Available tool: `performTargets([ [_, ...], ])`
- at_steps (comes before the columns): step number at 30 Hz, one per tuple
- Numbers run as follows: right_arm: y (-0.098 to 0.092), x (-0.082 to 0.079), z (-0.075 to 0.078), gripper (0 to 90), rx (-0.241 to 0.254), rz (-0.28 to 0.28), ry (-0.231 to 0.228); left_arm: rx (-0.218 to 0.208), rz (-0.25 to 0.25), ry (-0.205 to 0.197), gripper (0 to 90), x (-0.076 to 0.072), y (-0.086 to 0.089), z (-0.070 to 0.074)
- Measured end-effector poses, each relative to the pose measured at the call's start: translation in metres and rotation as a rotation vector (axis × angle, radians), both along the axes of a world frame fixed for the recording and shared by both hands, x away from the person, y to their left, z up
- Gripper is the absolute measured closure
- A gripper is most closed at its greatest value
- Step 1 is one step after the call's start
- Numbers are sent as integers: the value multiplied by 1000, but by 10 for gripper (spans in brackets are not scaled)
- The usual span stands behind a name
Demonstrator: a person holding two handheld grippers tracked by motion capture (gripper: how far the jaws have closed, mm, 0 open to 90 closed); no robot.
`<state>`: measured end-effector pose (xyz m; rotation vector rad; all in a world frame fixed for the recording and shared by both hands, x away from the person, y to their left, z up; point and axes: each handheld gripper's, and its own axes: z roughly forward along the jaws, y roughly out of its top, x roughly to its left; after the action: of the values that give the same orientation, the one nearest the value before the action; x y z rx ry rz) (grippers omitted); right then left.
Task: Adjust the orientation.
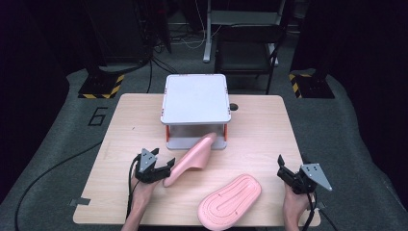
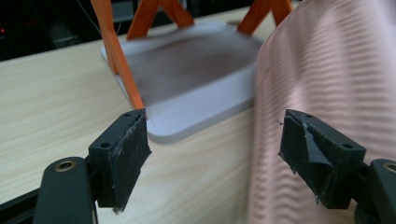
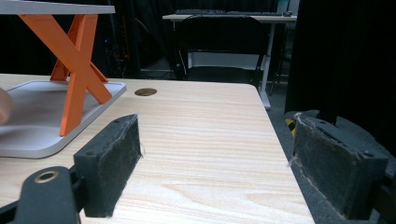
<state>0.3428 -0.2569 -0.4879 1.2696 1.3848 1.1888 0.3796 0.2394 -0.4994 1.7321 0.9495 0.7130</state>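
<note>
Sole-up slipper (image 1: pixel 230 200), then rack (image 1: pixel 195 99).

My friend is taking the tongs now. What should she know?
Left tongs: open, at the heel of the tilted slipper, its side between the jaws, pads not pressing.
Right tongs: open, holding nothing, near the table's right edge.
That slipper's toe pokes into the shelf's lower level.
The other slipper lies sole up at the front edge.
Done: neither slipper is fully on the shelf.
Left: probably grip the tilted one and push it in, then the other.
</note>
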Motion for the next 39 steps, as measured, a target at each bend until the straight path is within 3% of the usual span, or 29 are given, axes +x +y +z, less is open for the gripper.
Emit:
performTargets([
  [3, 1, 1, -1, 151, -1, 10, 5, -40, -40, -28, 249, -8, 5, 8],
  [5, 3, 1, 0, 151, -7, 13, 4, 20, -45, -62, 249, -12, 5, 12],
  [6, 3, 1, 0, 151, -6, 15, 3, 20, -55, -71, 249, -14, 4, 14],
  [9, 3, 1, 0, 152, -6, 16, 2, -33, -114, -69, 245, -20, 2, 17],
  [13, 3, 1, 0, 152, -5, 18, 1, 10, -197, -84, 246, -28, -11, 18],
  [14, 4, 1, 0, 152, -8, 19, 3, 27, -209, -66, 246, -28, -14, 18],
  [17, 4, 1, 0, 152, -9, 21, 1, 88, -218, -29, 261, -27, -22, 11],
  [21, 2, 0, 0, 152, -10, 12, -3, 163, -206, 9, 380, -26, -26, 0],
  [23, 1, 1, 0, 151, -2, 5, -7, 130, -221, 26, 467, -25, -25, -3],
  [24, 1, 1, 0, 152, 0, 13, -1, 123, -226, 13, 544, -25, -24, -3],
  [26, 1, 0, 0, 152, -4, 7, -6, 138, -211, 17, 602, -26, -23, -1],
  [29, 2, 0, 0, 152, -6, 14, -2, 94, -214, 29, 609, -30, -19, 2],
  [33, 3, 1, 0, 152, -6, 18, -5, -22, -211, 71, 609, -35, -8, 6],
  [34, 3, 1, 0, 152, -4, 19, -6, -32, -212, 93, 608, -35, -3, 7],
  [36, 4, 1, 1, 152, -10, 22, -9, -63, -177, 103, 605, -34, 4, 4],
  [39, 5, 0, 2, 152, -14, 26, -13, -74, -110, 76, 569, -32, 11, 0],
])
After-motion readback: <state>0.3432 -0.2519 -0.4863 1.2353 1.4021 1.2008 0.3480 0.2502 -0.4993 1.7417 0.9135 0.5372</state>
